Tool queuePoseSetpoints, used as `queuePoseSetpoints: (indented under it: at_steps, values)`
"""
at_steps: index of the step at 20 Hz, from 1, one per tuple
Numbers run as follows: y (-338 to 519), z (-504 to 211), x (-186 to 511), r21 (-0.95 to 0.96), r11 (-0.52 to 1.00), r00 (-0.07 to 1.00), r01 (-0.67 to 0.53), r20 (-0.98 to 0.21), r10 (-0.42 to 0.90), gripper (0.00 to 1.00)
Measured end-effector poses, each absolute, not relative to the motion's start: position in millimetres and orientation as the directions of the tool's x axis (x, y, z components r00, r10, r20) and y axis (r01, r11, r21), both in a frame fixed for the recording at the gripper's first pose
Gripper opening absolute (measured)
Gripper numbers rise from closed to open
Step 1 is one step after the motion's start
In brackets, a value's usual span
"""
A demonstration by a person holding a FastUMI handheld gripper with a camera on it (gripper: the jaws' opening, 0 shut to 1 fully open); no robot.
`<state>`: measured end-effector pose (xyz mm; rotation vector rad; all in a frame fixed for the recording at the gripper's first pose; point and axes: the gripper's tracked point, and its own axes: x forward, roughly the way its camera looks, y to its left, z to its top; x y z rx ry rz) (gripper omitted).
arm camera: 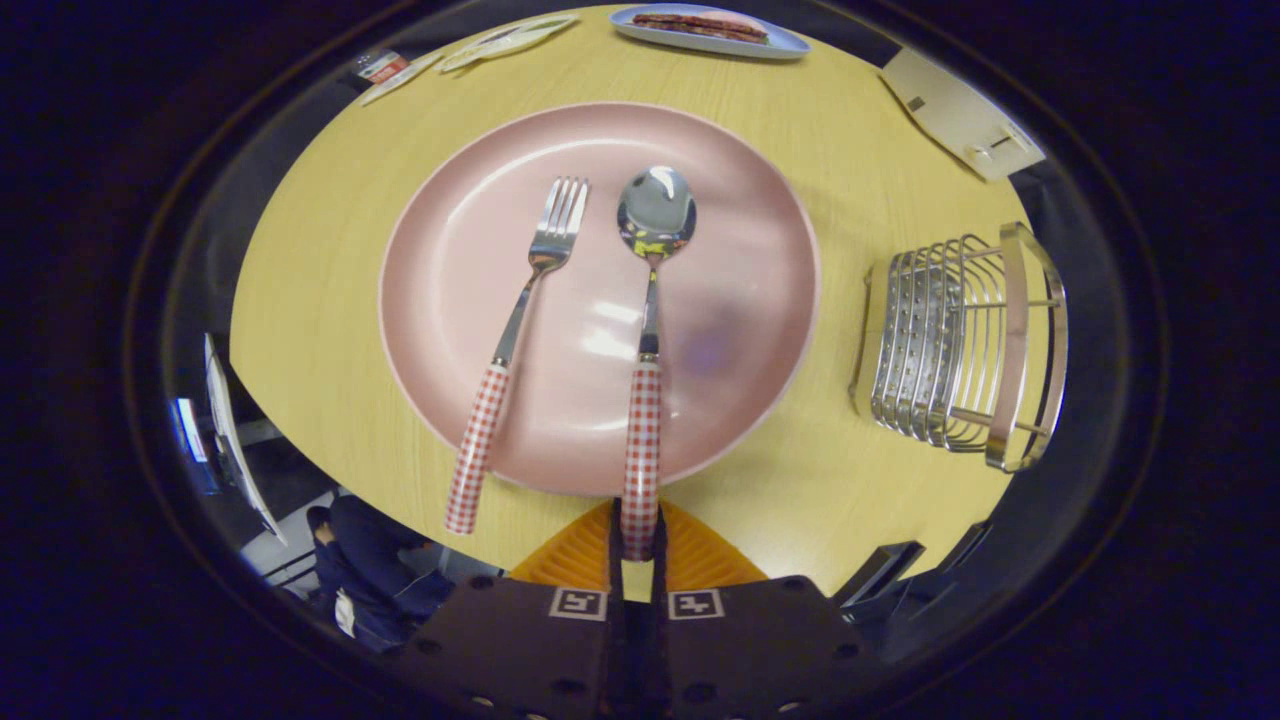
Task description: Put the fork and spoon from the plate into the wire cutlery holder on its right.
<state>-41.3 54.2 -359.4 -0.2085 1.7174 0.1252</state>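
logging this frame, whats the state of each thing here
spoon: lying on the plate, handle end pinched in the gripper
fork: lying loose on the plate, left of the spoon
pink plate: flat on the table
wire cutlery holder: upright, empty
gripper: shut on the spoon handle

Bright overhead light glares on the pink plate (700, 200) ahead of the fingers; fisheye bends the table (320, 260) edges
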Motion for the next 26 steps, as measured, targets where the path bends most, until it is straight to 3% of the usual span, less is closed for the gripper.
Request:
queuePoseSetpoints:
  at_steps: [7,8,17,21,26]
  values:
    - [57.9,-327.5,-32.2,0.022,0.986,-0.149,-0.166,-0.989,-0.003,0.07]
    - [57.1,-323.0,-37.1,0.035,0.989,-0.147,-0.146,-0.989,0.013,0.01]
    - [45.8,-258.7,-37.4,0.108,0.992,-0.126,-0.073,-0.987,0.098,0.01]
    - [19.4,-214.9,-36.3,0.076,0.996,-0.099,-0.035,-0.992,0.073,0.0]
    - [-34.6,-190.9,-48.9,-0.003,0.998,-0.139,0.06,-0.99,0.005,0.01]
